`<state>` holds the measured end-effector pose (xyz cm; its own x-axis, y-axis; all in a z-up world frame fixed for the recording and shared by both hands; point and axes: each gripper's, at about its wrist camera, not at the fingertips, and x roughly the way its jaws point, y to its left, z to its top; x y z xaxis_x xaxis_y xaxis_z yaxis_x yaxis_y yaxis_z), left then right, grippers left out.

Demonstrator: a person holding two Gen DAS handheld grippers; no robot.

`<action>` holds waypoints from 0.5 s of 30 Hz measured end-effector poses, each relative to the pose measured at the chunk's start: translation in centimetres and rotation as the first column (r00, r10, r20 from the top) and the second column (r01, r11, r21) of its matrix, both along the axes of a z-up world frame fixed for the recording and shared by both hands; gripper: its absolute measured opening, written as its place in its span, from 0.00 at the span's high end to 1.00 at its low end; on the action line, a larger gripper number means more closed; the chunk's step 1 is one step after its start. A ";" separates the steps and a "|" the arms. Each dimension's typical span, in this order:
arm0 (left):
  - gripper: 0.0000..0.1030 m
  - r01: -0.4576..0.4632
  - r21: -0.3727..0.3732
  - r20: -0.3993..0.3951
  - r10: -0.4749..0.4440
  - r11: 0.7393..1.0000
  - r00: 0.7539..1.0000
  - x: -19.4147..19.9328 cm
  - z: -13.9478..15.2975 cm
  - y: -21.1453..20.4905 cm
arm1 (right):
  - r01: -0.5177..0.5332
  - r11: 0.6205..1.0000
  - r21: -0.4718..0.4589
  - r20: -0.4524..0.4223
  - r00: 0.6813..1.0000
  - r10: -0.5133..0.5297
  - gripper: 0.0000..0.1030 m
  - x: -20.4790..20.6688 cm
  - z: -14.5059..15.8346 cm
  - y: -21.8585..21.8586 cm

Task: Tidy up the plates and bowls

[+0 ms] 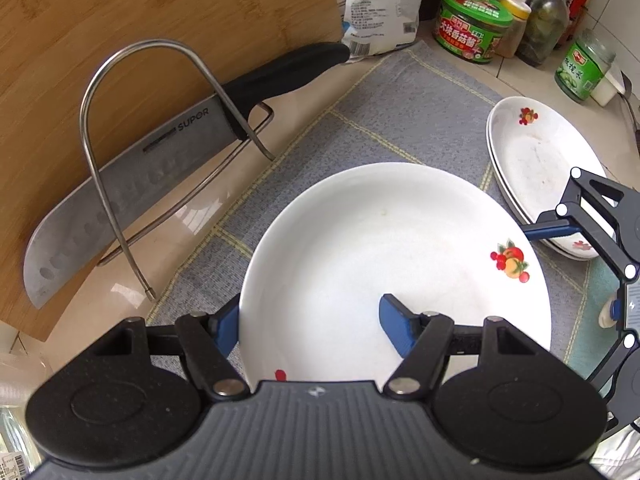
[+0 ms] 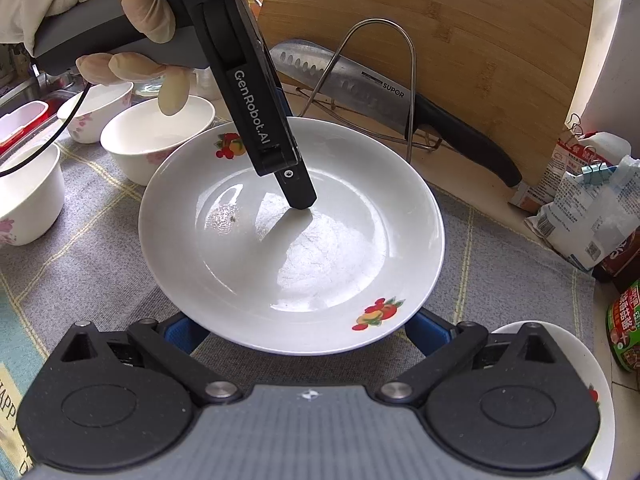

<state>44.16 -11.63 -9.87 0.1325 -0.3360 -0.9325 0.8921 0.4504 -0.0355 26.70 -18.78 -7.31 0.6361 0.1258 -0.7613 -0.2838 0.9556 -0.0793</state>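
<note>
A white plate (image 1: 360, 248) with fruit prints hangs a little above the grey checked mat (image 1: 400, 112). My left gripper (image 1: 312, 324) is shut on its near wall, with one blue finger (image 1: 400, 328) inside and the other (image 1: 228, 328) beneath the rim. In the right wrist view that inner finger (image 2: 298, 192) presses on the plate (image 2: 320, 280). My right gripper (image 2: 304, 332) is open, with both blue fingers (image 2: 184, 332) spread wide under the plate's near rim. Another fruit-print plate (image 1: 536, 168) lies on the mat to the right. Three white bowls (image 2: 158, 140) stand at the left.
A wire rack (image 1: 120, 160) holding a cleaver (image 1: 120, 200) leans by a bamboo cutting board (image 1: 100, 20) behind the mat. Jars (image 1: 472, 28) and bags (image 1: 380, 12) crowd the back right. A gloved hand (image 2: 120, 8) grips the left tool above the bowls.
</note>
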 end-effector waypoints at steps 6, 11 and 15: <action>0.33 -0.007 -0.009 0.011 0.007 1.000 1.000 -1.0 0.7 0.3 | -0.004 1.000 0.000 0.014 1.000 0.004 0.00 -1.1 0.6 0.1; 0.32 -0.006 -0.018 0.018 0.006 1.000 1.000 -1.8 1.3 0.3 | -0.003 1.000 -0.006 0.026 1.000 0.003 0.00 -2.0 1.1 0.1; 0.32 0.004 -0.024 0.029 -0.003 1.000 1.000 -2.4 1.9 0.0 | 0.005 1.000 -0.009 0.036 0.999 -0.004 0.00 -2.6 1.6 -0.3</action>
<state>41.73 -11.64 -7.96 0.1582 -0.3591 -0.9198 0.8944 0.4468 -0.0206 24.09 -19.07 -5.74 0.6634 0.1161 -0.7392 -0.2764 0.9560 -0.0979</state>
